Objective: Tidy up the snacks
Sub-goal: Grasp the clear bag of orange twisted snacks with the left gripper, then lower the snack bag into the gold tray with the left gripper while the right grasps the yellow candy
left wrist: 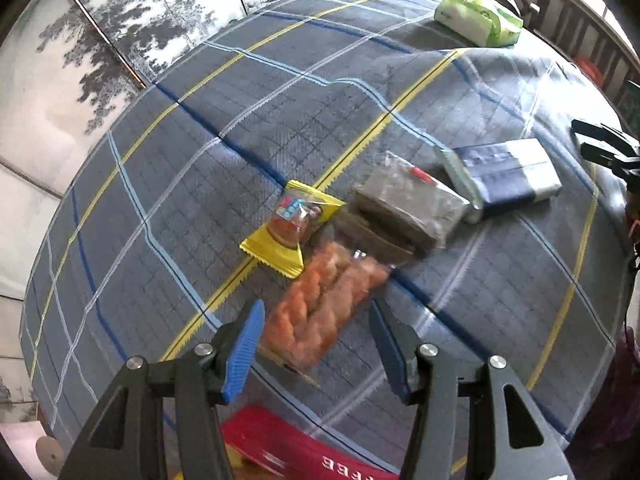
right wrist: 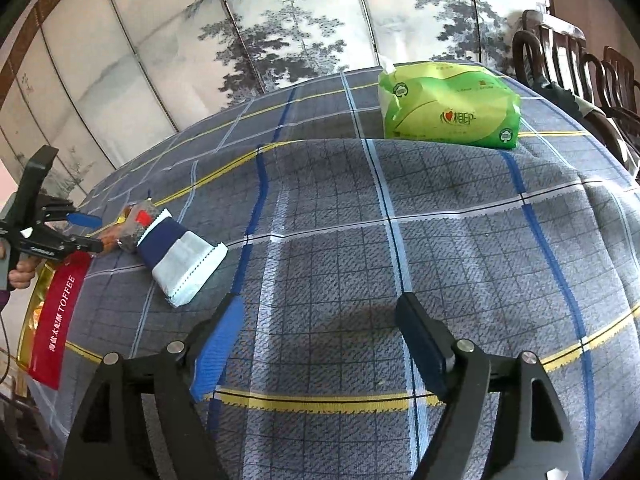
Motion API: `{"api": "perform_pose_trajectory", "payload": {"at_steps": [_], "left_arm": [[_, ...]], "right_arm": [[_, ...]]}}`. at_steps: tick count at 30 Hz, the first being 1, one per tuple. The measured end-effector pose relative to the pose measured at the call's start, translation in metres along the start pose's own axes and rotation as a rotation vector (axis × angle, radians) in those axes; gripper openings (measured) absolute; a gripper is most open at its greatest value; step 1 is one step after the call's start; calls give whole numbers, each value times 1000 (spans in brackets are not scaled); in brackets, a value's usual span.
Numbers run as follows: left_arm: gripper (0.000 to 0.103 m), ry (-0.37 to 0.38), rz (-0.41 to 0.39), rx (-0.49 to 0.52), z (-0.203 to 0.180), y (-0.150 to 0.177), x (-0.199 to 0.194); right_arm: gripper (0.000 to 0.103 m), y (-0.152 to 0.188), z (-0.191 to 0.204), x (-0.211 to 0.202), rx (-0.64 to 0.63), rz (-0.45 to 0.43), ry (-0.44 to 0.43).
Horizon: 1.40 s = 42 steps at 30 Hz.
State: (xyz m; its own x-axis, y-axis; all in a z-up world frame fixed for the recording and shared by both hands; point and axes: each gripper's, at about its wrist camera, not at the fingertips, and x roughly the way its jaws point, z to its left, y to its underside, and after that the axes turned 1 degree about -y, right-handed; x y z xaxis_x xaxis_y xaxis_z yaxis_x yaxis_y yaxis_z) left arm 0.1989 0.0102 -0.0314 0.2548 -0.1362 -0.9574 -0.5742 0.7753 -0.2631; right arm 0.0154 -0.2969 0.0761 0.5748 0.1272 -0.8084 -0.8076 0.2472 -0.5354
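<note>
A clear packet of orange twists [left wrist: 320, 304] lies on the plaid tablecloth [left wrist: 200, 184]. My left gripper [left wrist: 318, 312] hangs over it, pointing steeply down, jaws open, a blue pad on either side of the packet and neither visibly pressing it. Just beyond lie a yellow snack packet [left wrist: 294, 228], two brown packets [left wrist: 408, 204] and a blue-and-white packet [left wrist: 504, 176]. A red toffee box [left wrist: 296, 448] sits at the table's near edge under the gripper. My right gripper [right wrist: 318, 304] is open over bare cloth with nothing between its fingers. From there the left gripper [right wrist: 98, 234] shows at far left.
A green tissue pack [right wrist: 448, 106] stands at the far side of the table. Dark wooden chairs [right wrist: 580, 64] line the right edge. Panels painted with ink trees [right wrist: 280, 32] stand behind the table. The cloth is rucked into a ridge across the middle.
</note>
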Motion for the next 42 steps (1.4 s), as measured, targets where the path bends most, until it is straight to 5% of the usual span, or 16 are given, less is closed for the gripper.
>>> {"api": "perform_pose_trajectory", "payload": {"at_steps": [7,10,12,17,23,29,35,42], "left_arm": [[57,33,25,-29,11,-2,23],[44,76,42,-114,18,0,25],[41,37,54,-159,14,1,24],[41,-40,13,-246,-32,17,4],[41,74,-54,-485,-78,51,-24],[41,92,-130,-566,-123,73,-59],[41,70,-179,-621,-136,98,-90],[41,31,-228,-695,-121,132,-124]], "right_arm": [[80,-1,0,1,2,1,-10],[81,-1,0,1,3,2,-14],[81,-1,0,1,3,1,-13],[81,-2,0,1,10,-1,-18],[81,-2,-1,1,9,-1,-17],[82,-1,4,-1,-28,-3,-55],[82,-5,44,-6,-181,-10,-141],[82,-55,125,10,-318,-20,-297]]}}
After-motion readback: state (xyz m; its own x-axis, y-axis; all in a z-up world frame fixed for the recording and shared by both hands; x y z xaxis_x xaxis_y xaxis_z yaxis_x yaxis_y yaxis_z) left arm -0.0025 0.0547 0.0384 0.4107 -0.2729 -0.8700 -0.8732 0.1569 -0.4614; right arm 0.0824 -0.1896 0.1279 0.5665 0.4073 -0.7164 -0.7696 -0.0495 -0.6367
